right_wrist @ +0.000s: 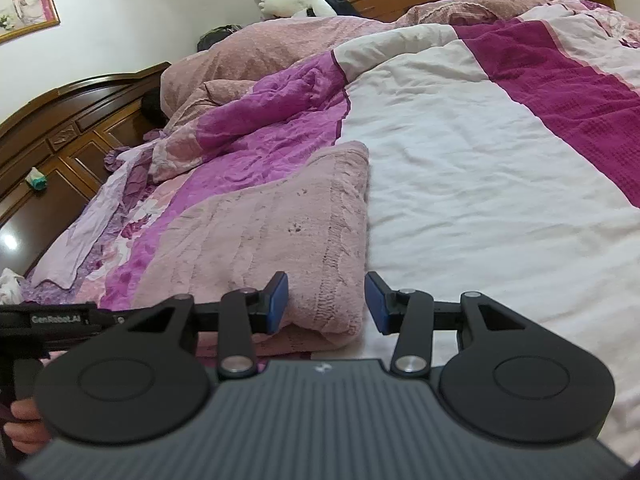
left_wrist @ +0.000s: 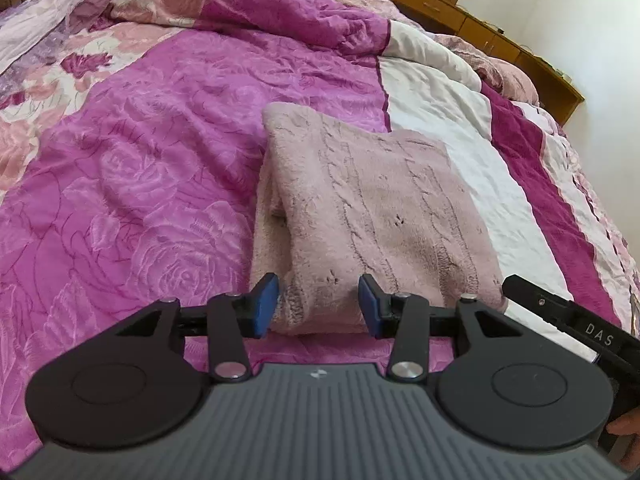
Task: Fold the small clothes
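A pale pink fuzzy cable-knit garment [left_wrist: 372, 208] lies folded into a rough rectangle on the bed. It also shows in the right wrist view [right_wrist: 272, 232]. My left gripper [left_wrist: 319, 306] is open, its blue pads either side of the garment's near left corner. My right gripper [right_wrist: 327, 303] is open, its pads either side of the garment's near right corner. The right gripper's body [left_wrist: 576, 320] shows at the right edge of the left wrist view. The left gripper's body [right_wrist: 44, 320] shows at the left of the right wrist view.
The bed is covered by a magenta, white and floral quilt [left_wrist: 152, 152], bunched up towards the far side [right_wrist: 280, 96]. A wooden headboard [right_wrist: 60, 148] stands at the left. Wooden drawers [left_wrist: 480, 28] run along the wall under a window.
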Available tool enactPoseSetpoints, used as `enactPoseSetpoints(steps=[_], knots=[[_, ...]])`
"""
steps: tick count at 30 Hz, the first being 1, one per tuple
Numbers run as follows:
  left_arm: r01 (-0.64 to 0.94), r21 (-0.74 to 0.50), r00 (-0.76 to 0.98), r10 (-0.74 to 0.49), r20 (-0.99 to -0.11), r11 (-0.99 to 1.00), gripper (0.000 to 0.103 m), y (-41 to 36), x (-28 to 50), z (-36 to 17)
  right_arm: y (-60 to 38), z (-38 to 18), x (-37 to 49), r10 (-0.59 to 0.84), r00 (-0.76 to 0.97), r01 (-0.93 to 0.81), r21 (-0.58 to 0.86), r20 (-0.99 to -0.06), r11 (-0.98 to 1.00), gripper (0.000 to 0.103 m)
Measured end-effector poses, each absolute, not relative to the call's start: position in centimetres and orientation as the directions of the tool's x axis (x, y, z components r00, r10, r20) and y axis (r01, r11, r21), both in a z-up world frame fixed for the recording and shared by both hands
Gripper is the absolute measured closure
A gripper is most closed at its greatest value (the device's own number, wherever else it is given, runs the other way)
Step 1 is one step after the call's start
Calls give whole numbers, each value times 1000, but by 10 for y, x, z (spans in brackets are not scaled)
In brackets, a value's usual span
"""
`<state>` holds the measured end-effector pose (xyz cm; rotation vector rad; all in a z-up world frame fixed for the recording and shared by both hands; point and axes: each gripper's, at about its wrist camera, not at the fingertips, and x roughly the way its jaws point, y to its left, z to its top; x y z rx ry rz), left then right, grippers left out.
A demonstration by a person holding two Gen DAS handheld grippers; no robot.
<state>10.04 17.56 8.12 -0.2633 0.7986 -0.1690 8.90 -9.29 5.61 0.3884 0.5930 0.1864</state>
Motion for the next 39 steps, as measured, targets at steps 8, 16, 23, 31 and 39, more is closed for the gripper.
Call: enactPoseSetpoints(steps=[8, 16, 23, 31, 39], knots=[[91, -191, 781, -189, -595, 977, 88, 174, 91, 111, -91, 57, 92, 281, 818, -63, 407, -503, 911, 57], [65, -150, 664, -155, -732, 987, 87, 181, 98, 68, -85, 38, 99, 283, 791, -68, 381, -543, 922, 57], [24, -176, 667, -147, -731, 984, 60, 190, 95, 73, -89, 39, 100, 296, 773, -80, 378, -560, 922, 57], [-10, -240, 713, -161, -683, 971, 36, 195, 104, 99, -109, 55, 110, 343, 798, -81, 476, -496, 876, 39], [-21, -271, 669, -188, -719, 962, 30, 187, 139, 77, -121, 45, 145, 442, 726, -81, 573, -527, 816, 38]])
